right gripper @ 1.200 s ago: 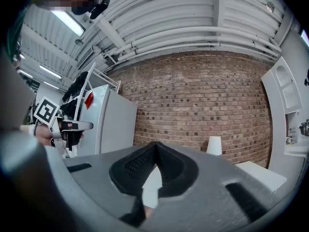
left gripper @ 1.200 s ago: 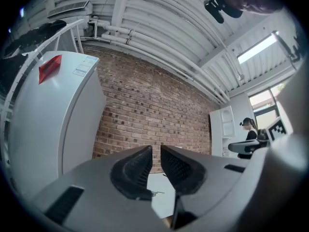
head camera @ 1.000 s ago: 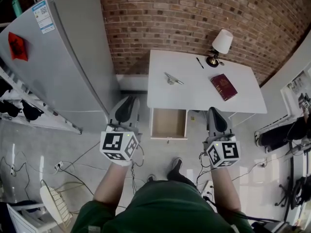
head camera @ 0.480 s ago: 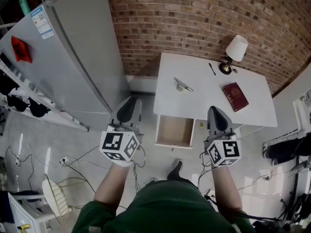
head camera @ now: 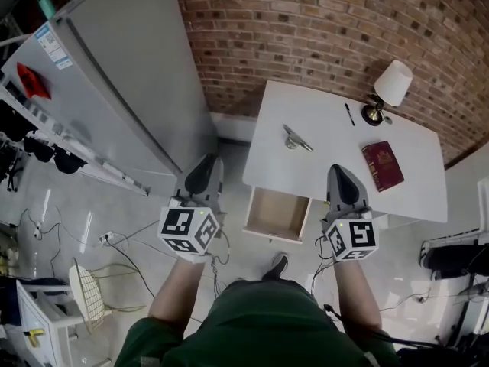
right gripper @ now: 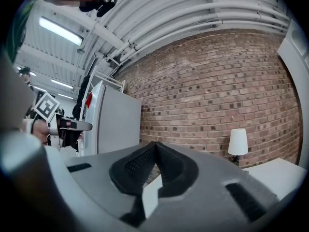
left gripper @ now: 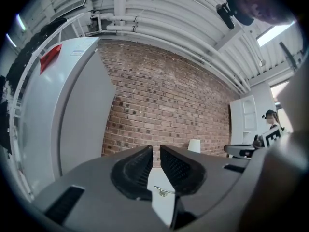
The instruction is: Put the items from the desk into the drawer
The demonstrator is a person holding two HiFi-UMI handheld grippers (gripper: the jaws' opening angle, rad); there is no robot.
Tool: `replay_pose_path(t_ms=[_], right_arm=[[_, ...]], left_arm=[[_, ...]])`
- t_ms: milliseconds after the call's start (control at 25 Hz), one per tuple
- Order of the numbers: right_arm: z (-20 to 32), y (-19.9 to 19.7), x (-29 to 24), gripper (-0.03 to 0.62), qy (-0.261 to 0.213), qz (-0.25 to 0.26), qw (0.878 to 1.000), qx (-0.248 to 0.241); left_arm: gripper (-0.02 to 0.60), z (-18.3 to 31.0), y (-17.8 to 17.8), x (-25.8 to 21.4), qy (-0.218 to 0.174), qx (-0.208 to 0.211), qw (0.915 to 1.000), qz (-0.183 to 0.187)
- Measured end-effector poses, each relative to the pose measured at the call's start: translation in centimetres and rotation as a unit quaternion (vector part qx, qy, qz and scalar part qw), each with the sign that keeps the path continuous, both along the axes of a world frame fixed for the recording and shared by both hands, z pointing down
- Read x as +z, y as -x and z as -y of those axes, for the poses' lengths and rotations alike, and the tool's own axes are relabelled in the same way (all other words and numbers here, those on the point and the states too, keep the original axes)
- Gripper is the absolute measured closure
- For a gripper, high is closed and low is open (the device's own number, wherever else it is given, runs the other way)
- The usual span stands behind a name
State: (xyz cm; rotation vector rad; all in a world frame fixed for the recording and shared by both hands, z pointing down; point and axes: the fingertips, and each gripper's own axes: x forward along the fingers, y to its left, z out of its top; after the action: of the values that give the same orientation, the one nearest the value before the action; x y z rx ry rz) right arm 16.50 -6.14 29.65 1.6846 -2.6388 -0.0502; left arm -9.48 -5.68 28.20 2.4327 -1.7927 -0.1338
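Desk (head camera: 328, 159) has drawn nearer; left gripper (head camera: 205, 164) slightly parted, right gripper (head camera: 341, 173) clenched empty; fridge (head camera: 130, 75) alongside.

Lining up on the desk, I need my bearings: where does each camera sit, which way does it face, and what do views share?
Head view: on the person's head, looking steeply down at the desk, the open drawer, both forearms, the left tongs and the right tongs.
Left gripper view: rides the left tongs, faces the brick wall along slightly parted jaws; the right tongs show far right.
Right gripper view: rides the right tongs, faces the same wall along shut jaws.
Shared: the lamp shows in all three.
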Motion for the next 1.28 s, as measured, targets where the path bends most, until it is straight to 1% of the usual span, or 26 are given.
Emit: replay_pose_path(t_ms=[360, 600, 840, 960, 1040, 1120, 1280], right_arm=[[4.4, -2.7, 2.1, 0.592, 0.013, 0.012, 0.999, -0.031], [7.1, -2.8, 3.7, 0.592, 0.025, 0.000, 0.999, -0.040], [9.6, -2.4, 5.8, 0.592, 0.039, -0.041, 0.998, -0.026], [10.9, -2.2, 6.5, 0.592, 0.041, -0.066, 0.997, -0.007], [11.8, -2.1, 7.2, 0.592, 0.048, -0.079, 0.996, 0.007], [12.8, -1.8, 8.3, 0.592, 0.056, -0.099, 0.993, 0.022], [14.7, -0.7, 11.2, 0.592, 0.073, -0.160, 0.983, 0.041]], left_arm=[[0.540, 2.0, -3.6, 0.1, 0.004, -0.023, 0.9994, 0.026], [0.540, 3.4, -4.6, 1.3, 0.015, -0.017, 0.9991, 0.036], [0.546, 5.6, -3.7, 3.1, 0.026, -0.014, 0.9990, 0.032], [0.548, 7.3, -3.2, 4.3, 0.035, 0.001, 0.9990, 0.028], [0.549, 8.5, -2.9, 5.1, 0.037, 0.016, 0.9987, 0.032], [0.551, 9.7, -2.3, 6.3, 0.041, 0.032, 0.9977, 0.043], [0.555, 11.8, -0.3, 9.3, 0.066, 0.054, 0.9948, 0.057]])
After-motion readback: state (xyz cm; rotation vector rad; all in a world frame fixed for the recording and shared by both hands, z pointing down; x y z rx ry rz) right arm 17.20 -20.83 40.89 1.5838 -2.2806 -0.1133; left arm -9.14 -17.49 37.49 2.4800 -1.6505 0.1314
